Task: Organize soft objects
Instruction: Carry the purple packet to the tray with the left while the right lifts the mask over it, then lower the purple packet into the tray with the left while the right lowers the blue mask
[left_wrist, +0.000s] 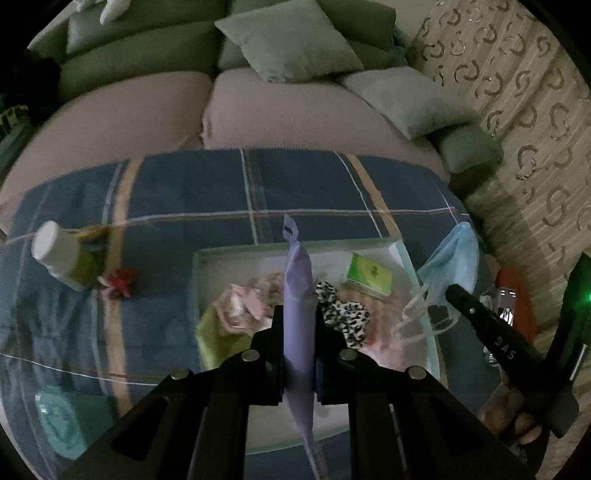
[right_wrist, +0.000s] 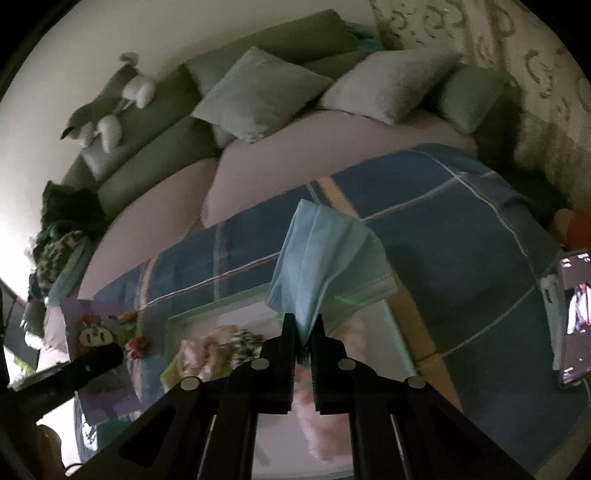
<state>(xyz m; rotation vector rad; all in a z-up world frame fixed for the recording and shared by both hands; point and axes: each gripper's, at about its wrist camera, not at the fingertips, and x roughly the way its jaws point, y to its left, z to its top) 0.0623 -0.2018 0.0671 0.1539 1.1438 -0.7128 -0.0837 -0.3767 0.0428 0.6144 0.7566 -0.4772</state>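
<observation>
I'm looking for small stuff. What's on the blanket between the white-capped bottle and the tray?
A small red thing, too blurry to name, lies on the plaid blanket between the bottle and the tray. The left wrist view shows it.

A white-capped bottle (left_wrist: 64, 254) is seen lying tilted on the blue checked cloth (left_wrist: 166, 199), with a small green booklet (left_wrist: 369, 275) nearby. Behind, a sofa (left_wrist: 280, 110) is shown bearing grey cushions (left_wrist: 291, 40). A lit phone screen (right_wrist: 574, 314) is visible at the right edge.
</observation>
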